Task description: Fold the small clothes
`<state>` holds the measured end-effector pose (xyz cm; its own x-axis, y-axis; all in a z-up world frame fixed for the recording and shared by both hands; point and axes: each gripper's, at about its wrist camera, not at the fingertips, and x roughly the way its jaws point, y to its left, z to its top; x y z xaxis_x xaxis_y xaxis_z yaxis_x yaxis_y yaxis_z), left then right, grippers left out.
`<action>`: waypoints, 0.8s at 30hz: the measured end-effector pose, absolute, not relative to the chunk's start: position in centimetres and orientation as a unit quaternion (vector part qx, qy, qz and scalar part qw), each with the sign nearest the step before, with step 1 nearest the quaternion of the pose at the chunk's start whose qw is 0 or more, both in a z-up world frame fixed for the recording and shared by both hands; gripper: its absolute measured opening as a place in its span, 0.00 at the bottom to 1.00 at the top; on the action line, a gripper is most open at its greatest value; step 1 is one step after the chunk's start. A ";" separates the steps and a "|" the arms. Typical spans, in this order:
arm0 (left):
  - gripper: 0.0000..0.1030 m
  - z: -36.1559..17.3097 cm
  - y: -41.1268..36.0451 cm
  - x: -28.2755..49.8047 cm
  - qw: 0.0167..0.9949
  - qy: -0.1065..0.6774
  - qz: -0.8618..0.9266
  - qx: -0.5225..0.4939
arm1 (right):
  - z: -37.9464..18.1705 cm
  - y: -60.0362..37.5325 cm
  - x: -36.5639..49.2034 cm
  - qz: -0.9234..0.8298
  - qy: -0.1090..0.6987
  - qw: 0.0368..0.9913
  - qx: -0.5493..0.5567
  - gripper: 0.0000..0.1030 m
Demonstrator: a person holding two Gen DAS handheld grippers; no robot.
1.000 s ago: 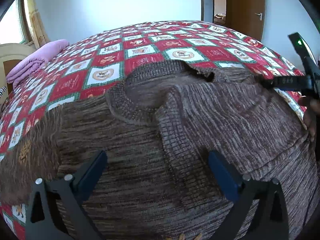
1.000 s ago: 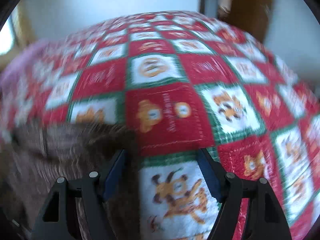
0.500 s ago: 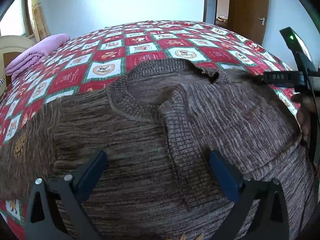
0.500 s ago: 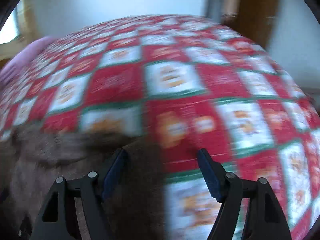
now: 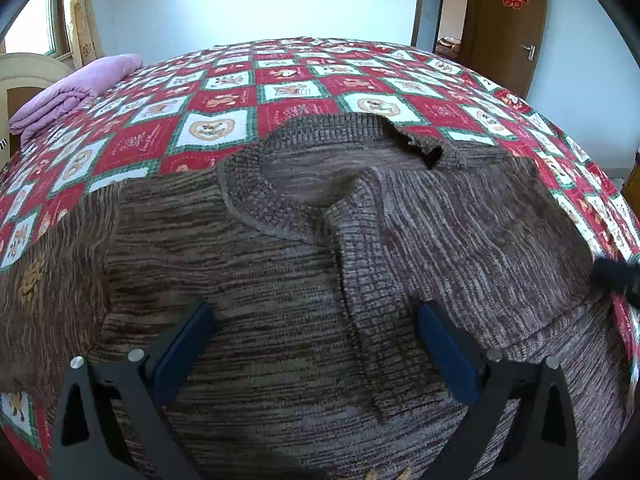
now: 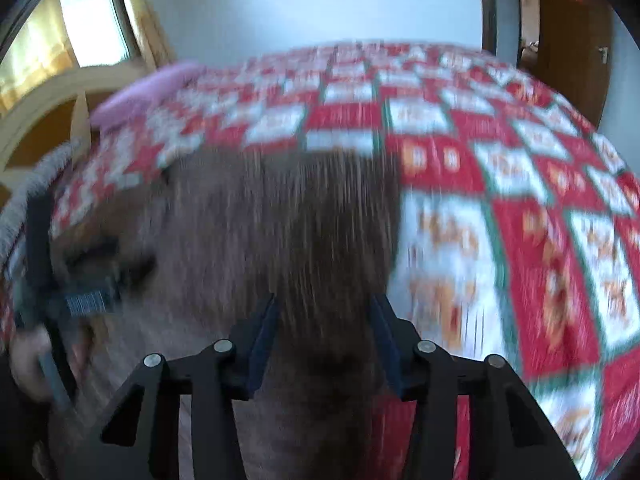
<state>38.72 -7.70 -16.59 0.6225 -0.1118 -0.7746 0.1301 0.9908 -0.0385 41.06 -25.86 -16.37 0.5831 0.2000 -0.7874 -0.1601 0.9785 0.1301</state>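
Brown sweater [image 5: 280,280] on quilt [image 5: 320,80]; left tongs [image 5: 316,344] wide apart; right tongs [image 6: 324,340] clamp sweater sleeve.

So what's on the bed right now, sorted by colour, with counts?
Brown: 1, the knit sweater, with a fold of it between the right tongs.
Red, white and green: 1, the checked quilt.
Lilac: 1, the folded blanket at the far left edge.
Total: 3.
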 end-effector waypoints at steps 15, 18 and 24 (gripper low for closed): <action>1.00 -16.4 -5.5 38.3 0.901 0.429 -0.053 -0.037 | -16.9 -21.0 42.7 0.067 0.443 0.894 -0.017 0.44; 1.00 -16.2 -3.9 37.3 0.898 0.433 -0.044 -0.061 | -17.7 -22.1 41.8 0.083 0.416 0.905 0.024 0.44; 1.00 -15.3 -1.1 35.0 0.894 0.438 -0.033 -0.084 | -17.8 -22.0 41.7 0.083 0.414 0.906 0.018 0.45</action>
